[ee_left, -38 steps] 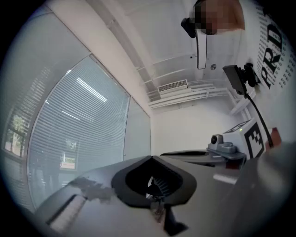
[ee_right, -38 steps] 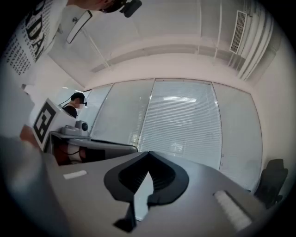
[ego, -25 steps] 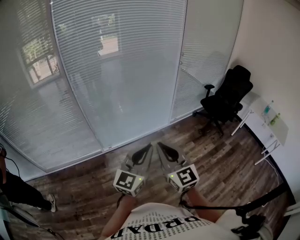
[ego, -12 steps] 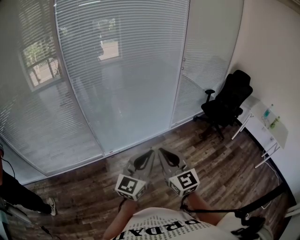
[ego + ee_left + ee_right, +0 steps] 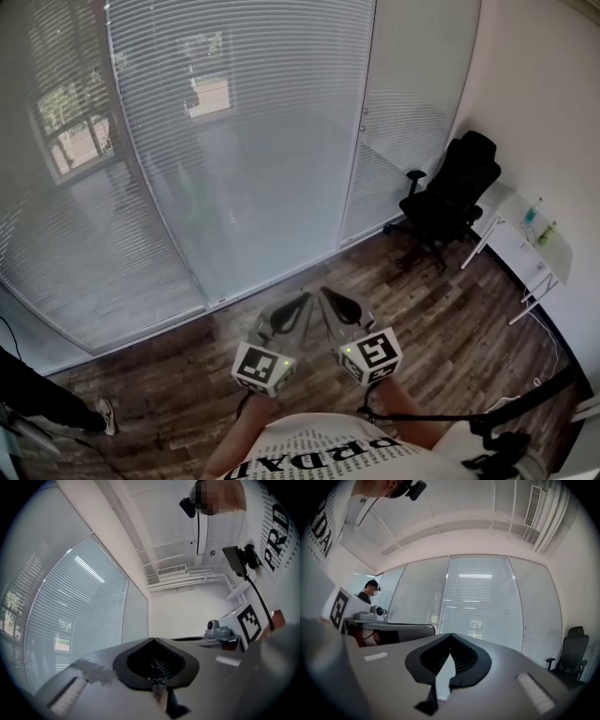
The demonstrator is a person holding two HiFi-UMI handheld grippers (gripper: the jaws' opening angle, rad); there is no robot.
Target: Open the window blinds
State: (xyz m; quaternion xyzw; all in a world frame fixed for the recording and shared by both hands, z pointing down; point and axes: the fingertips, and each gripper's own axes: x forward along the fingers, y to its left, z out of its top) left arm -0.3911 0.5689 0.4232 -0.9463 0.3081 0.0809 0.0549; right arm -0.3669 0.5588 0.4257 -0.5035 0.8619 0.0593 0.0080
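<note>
White slatted window blinds (image 5: 244, 141) hang lowered behind glass wall panels, across the room from me. Their slats also fill the left of the left gripper view (image 5: 70, 620) and the middle of the right gripper view (image 5: 480, 602). My left gripper (image 5: 300, 299) and right gripper (image 5: 325, 295) are held side by side close to my body, tips nearly touching each other, pointing toward the blinds and well short of them. The left gripper (image 5: 153, 641) is shut with nothing in it. The right gripper (image 5: 450, 636) is shut and empty too.
A black office chair (image 5: 450, 202) stands in the right corner beside a white table (image 5: 525, 262) with bottles on it. Another person (image 5: 37, 394) stands at the lower left edge. Wood floor (image 5: 187, 375) lies between me and the glass.
The head view has shifted slightly. Both grippers stay together in the same spot, still shut. The person at the left edge shows less than before.
</note>
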